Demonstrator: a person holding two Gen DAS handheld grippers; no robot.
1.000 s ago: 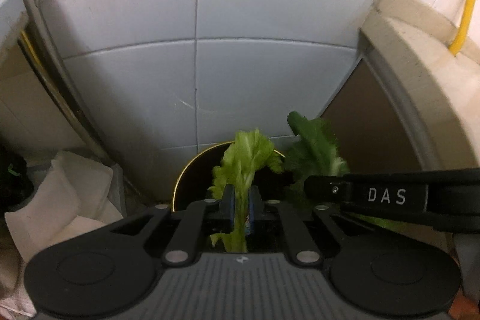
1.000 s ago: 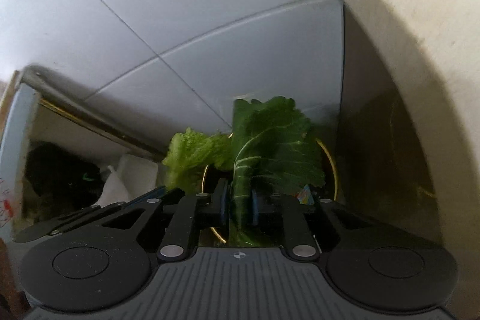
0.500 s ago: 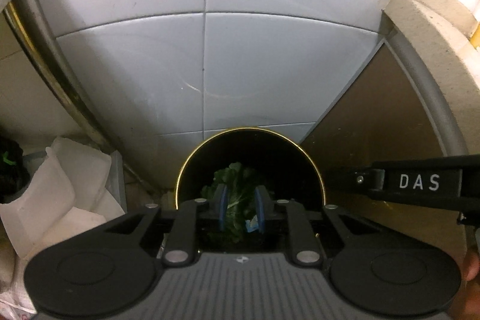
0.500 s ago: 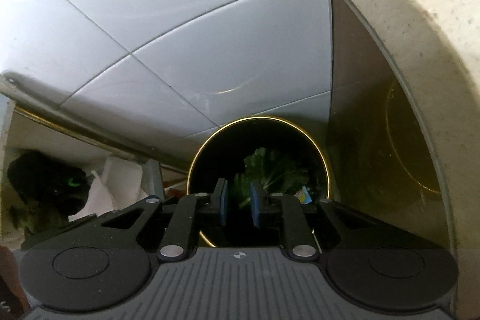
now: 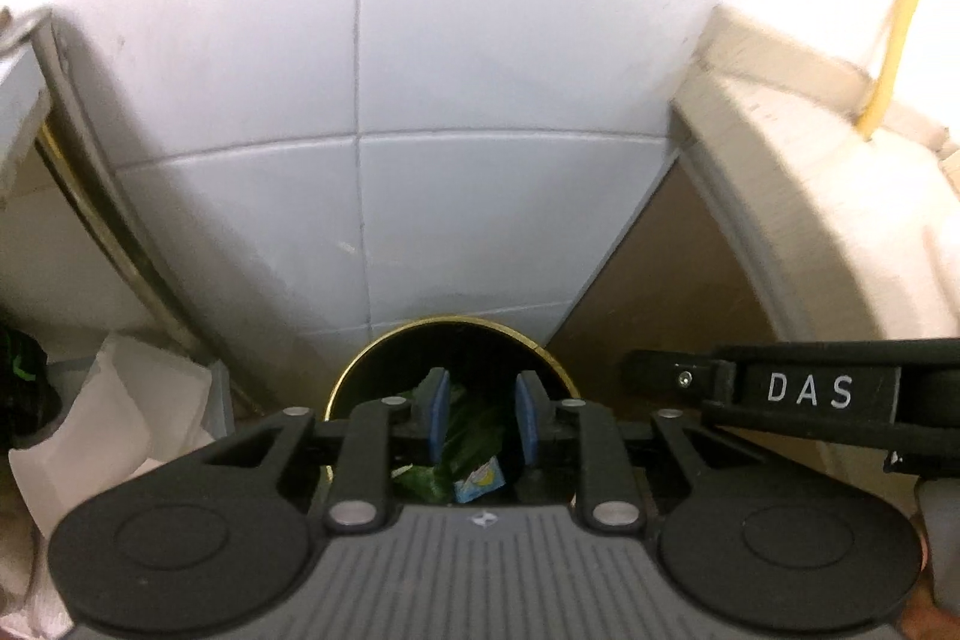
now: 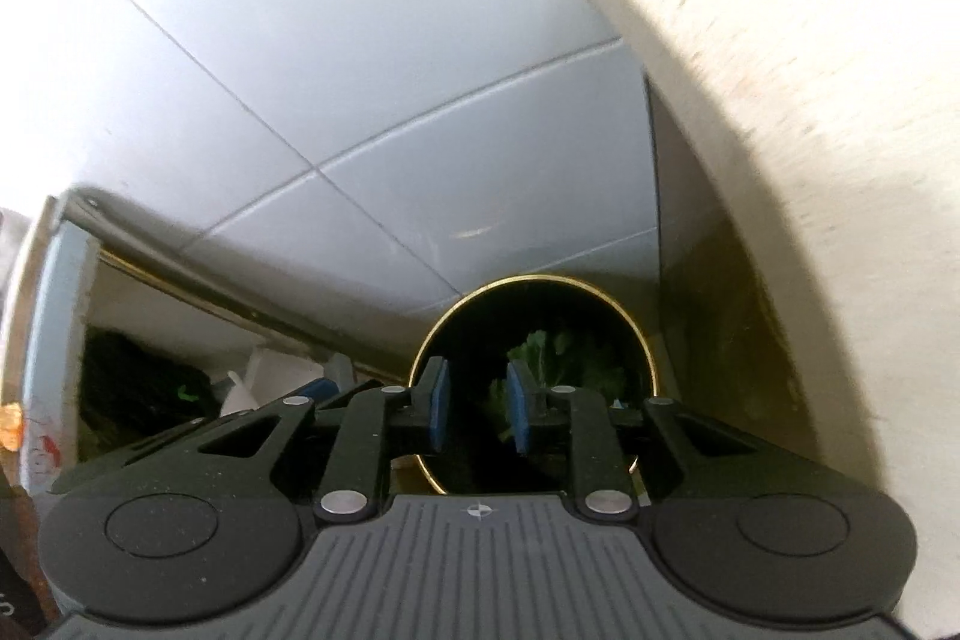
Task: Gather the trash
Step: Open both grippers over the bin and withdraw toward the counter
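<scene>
A round black bin with a gold rim (image 5: 451, 322) stands in the corner below both grippers. Green leaves (image 5: 474, 436) and a small blue and yellow wrapper (image 5: 480, 478) lie inside it. My left gripper (image 5: 478, 418) hangs above the bin mouth with its jaws opening and nothing between the blue pads. In the right wrist view the bin rim (image 6: 528, 278) and the leaves (image 6: 564, 358) show deep inside. My right gripper (image 6: 478, 412) is also over the bin, jaws opening and empty. Its black side (image 5: 780, 391) reaches in from the right.
A white tiled wall (image 5: 480, 70) rises behind the bin. A beige stone ledge (image 5: 810, 196) with a yellow cable (image 5: 900, 10) crowds the right side. White crumpled paper (image 5: 120, 418) and a dark bag (image 5: 18, 388) lie to the left, beside a metal frame (image 6: 54, 280).
Both grippers let go of their leaves, which dropped into the bin. Both then rose away from the bin mouth, and their jaws widened.
</scene>
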